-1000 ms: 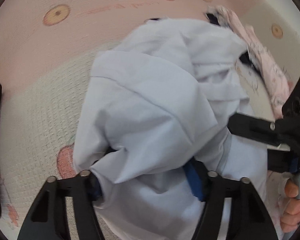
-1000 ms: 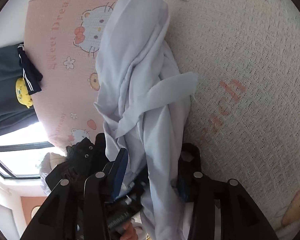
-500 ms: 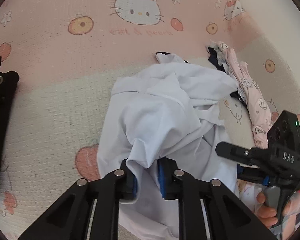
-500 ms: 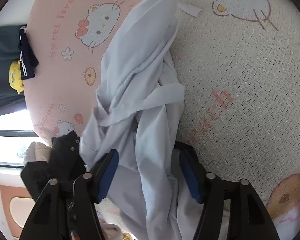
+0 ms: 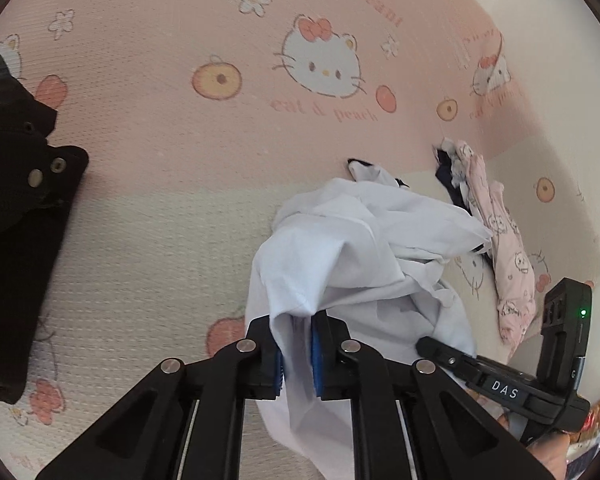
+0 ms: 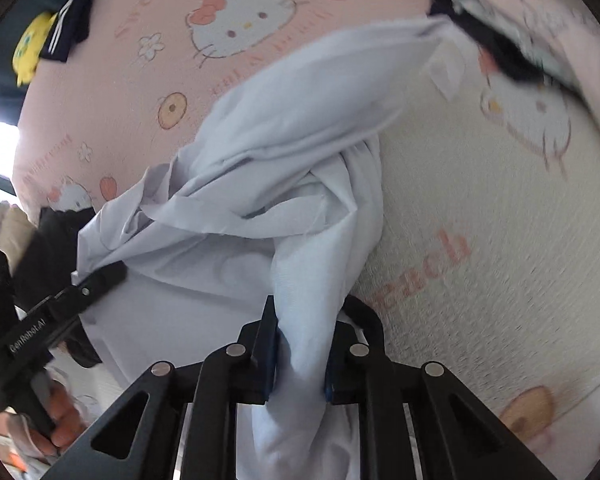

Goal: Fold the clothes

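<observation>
Across the whole background of both wrist views we see the pink-and-cream quilted bedspread printed with cartoon cats and peaches (image 5: 148, 240), pink in the upper half and cream below. On it, at centre and right of centre in the left wrist view, lies the crumpled pale white-blue cotton garment (image 5: 364, 240); in the right wrist view the same cloth (image 6: 284, 152) stretches from upper right down to the bottom centre. At the left edge of the left view we note a black fabric item with metal snaps (image 5: 16, 248). At the right of that view sits a small heap of pink printed and dark clothes (image 5: 500, 248), touching the white garment's far edge.

At bottom centre, our left gripper (image 5: 296, 354) has its blue pads pinched on a fold of the white garment. Our right gripper (image 6: 300, 354) likewise clamps a bunched fold of it between its pads.
</observation>
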Demonstrator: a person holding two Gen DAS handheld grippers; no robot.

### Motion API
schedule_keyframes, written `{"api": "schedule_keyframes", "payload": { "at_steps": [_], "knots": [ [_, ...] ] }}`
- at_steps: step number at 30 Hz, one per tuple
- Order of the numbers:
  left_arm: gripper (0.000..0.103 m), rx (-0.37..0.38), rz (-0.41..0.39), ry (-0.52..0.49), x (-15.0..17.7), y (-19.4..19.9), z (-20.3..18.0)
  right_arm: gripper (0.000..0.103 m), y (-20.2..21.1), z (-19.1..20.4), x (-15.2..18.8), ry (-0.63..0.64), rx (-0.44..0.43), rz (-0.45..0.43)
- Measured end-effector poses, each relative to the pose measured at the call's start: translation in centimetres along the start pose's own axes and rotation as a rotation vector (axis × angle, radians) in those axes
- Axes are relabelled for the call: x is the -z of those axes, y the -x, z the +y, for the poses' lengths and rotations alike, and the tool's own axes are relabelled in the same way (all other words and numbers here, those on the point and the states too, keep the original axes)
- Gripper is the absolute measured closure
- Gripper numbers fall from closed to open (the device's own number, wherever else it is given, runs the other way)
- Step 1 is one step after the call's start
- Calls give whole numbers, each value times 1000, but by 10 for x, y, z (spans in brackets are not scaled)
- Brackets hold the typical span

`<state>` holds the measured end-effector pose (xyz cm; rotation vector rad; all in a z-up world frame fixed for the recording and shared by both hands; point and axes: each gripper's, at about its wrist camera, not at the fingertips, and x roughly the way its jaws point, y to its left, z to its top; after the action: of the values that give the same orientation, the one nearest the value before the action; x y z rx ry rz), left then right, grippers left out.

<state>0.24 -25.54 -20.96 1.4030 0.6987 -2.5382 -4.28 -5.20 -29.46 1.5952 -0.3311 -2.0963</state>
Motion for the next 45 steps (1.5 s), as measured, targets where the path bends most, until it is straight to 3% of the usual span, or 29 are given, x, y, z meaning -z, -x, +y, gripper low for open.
{"api": "schedule_keyframes", "payload": {
  "at_steps": [8,12,15,21,25,27,28,30,31,32,33,38,43,45],
  "knots": [
    [94,27,-44,-7,-6,20,0,92,19,-6,-10,-17,43,-35],
    [94,-3,-52,-35,-7,29,-6,94,29,-19,-14,-33,82,-57],
    [94,-28,-38,-64,-4,26,-9,94,37,-52,-17,-93,37,-35],
    [94,-75,23,-107,9,6,-8,94,26,-63,-9,-88,36,15],
    [93,0,29,-96,16,8,-4,92,19,-67,-5,-81,30,40],
    [93,88,22,-42,16,15,3,89,25,-69,-8,-100,-14,21],
    [91,112,20,-16,14,18,7,80,28,-71,-9,-111,-38,11],
    [82,149,5,48,11,24,16,41,34,-73,-13,-133,-85,-10],
    [65,157,-9,77,9,27,20,38,38,-74,-15,-150,-113,-18],
    [42,164,-25,104,7,30,24,38,41,-76,-17,-169,-142,-26],
    [33,181,-49,140,6,34,30,38,43,-78,-19,-185,-159,-30],
    [30,195,-86,198,-2,36,39,38,50,-69,-37,-168,-122,-15],
    [30,187,-28,143,-14,18,28,34,24,-37,-76,-184,-125,18],
    [30,168,-22,84,-15,14,15,32,31,-55,-59,-192,-137,31]
  ]
}}
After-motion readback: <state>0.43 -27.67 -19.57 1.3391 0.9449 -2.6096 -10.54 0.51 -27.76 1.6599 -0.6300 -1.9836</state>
